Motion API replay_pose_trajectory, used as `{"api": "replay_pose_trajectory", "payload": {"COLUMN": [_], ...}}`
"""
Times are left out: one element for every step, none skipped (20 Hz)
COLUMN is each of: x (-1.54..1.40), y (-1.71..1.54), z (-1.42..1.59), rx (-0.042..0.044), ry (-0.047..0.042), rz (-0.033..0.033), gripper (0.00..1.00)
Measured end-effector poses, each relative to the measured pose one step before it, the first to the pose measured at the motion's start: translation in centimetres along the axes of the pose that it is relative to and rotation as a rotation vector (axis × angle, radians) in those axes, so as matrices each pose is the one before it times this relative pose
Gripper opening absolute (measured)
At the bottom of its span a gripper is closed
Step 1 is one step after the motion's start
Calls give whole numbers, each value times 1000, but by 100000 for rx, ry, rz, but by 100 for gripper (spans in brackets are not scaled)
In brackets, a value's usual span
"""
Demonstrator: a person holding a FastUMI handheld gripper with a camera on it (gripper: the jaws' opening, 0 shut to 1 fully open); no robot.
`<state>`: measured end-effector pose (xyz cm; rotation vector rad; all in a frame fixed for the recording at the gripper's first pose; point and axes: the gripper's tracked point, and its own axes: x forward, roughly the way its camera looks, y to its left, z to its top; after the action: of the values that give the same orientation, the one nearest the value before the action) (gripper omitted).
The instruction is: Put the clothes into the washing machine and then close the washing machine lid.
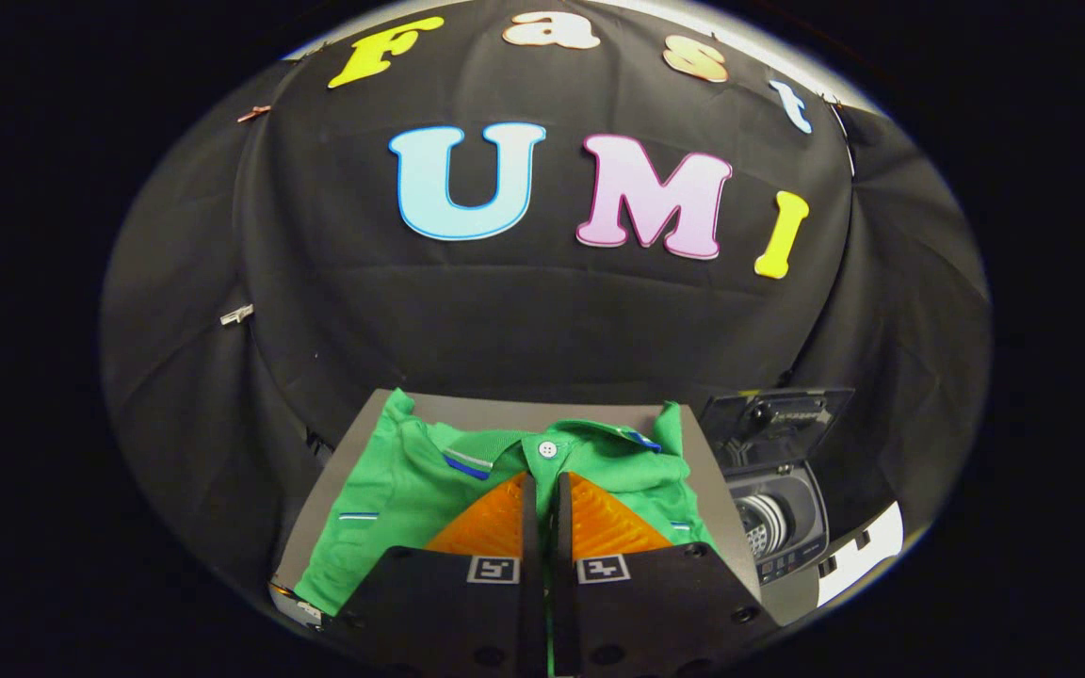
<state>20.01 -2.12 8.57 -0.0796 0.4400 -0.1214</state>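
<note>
Lying on the grey table (pixel 340 471), the green shirt (pixel 392 480) is pinched by the closed gripper (pixel 542 490) — washing machine (pixel 778 518) alongside, lid (pixel 776 424) raised.

Gripper (pixel 543 480) fingers nearly closed over the green shirt (pixel 392 490); beside it, the washing machine (pixel 778 508) stands open, lid (pixel 773 424) raised.

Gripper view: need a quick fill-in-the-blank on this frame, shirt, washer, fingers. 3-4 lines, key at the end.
1. The shirt spread on the table is ____ in colour.
2. The washing machine beside the table has its lid ____.
3. The gripper hangs over the shirt with only a ____ gap between its orange fingers.
4. Just beyond the fingertips, at the collar, sits a white ____.

Missing words: green; open; narrow; button
</note>
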Motion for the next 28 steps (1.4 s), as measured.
{"api": "replay_pose_trajectory", "payload": {"x": [-454,-410,-471,-378,-370,-326,-238,-290,-307,-355,-215,-193,-267,-145,-153,-67,-137,221,-208,257,149,-41,126,-73,-84,-14,28,-16], "y": [102,46,210,112,-181,33,-104,-6,-129,-86,-211,-317,-201,-271,-365,-379,-137,-304,-207,23,-167,5,-153,-207,-127,-444,-262,-526], "z": [456,293,313,339,267,238,239,310,267,169,276,405,247,331,333,105,277,-82,-22,-398,-507,-175,-35,72,274,272,372,376], "rx": [-645,-492,-216,-135,-186,-96,8,-225,-164,-211,-210,-7,171,-60,132,223,859,675,305,154,-274,-479,-538,-238,468,1008,1019,730], "ry": [-2291,-1070,-1735,-1506,-978,-1295,-592,-1527,-801,-822,-649,-1280,-589,-337,-973,310,-1284,246,479,1284,1153,-405,13,-392,-745,-245,-933,-324], "rz": [-14,-409,429,-8,-584,334,-540,184,-709,-170,-584,-987,-584,-642,-666,-1050,242,-1225,-14,249,-549,811,-937,-342,-163,-981,-115,-656], "gripper": [8,8,7,7,7,7,8,7,8,7,8,8,8,8,7,7,8,8,7,7,8,7,8,7,7,7,8,7]}}
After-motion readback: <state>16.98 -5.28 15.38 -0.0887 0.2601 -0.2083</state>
